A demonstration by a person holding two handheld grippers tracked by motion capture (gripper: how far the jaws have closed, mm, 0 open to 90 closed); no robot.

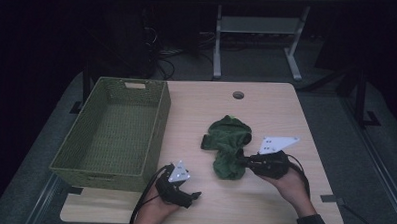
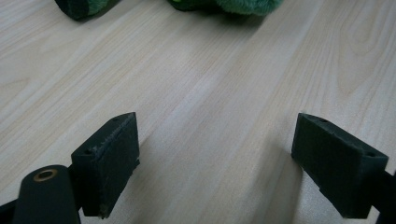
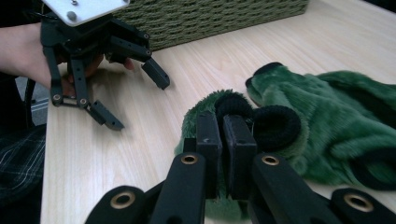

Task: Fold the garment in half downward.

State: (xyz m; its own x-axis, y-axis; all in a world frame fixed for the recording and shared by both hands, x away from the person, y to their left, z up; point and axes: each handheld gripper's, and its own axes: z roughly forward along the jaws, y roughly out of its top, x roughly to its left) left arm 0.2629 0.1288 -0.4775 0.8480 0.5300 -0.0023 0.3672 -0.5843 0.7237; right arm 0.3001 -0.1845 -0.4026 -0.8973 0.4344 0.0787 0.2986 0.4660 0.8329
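A green plush garment [image 1: 229, 143] with black cuffs lies crumpled on the middle of the wooden table [image 1: 266, 109]. My right gripper [image 1: 241, 161] is at its near right edge and is shut on a fold of the green plush [image 3: 327, 121]. In the right gripper view the jaws [image 3: 226, 126] stand pressed together, with green fuzz showing under them. My left gripper [image 1: 193, 197] rests low near the table's front edge, left of the garment. It is open, with bare wood between its pads [image 2: 112, 158]. The right gripper view shows the left gripper [image 3: 137, 102] too, held in a hand.
A green woven basket [image 1: 158, 125] stands on the left part of the table, its wall close behind the left gripper [image 3: 210, 18]. A round cable hole [image 1: 238, 95] sits near the table's far edge. Behind the table are a grey frame [image 1: 259, 25] and cables on a dark floor.
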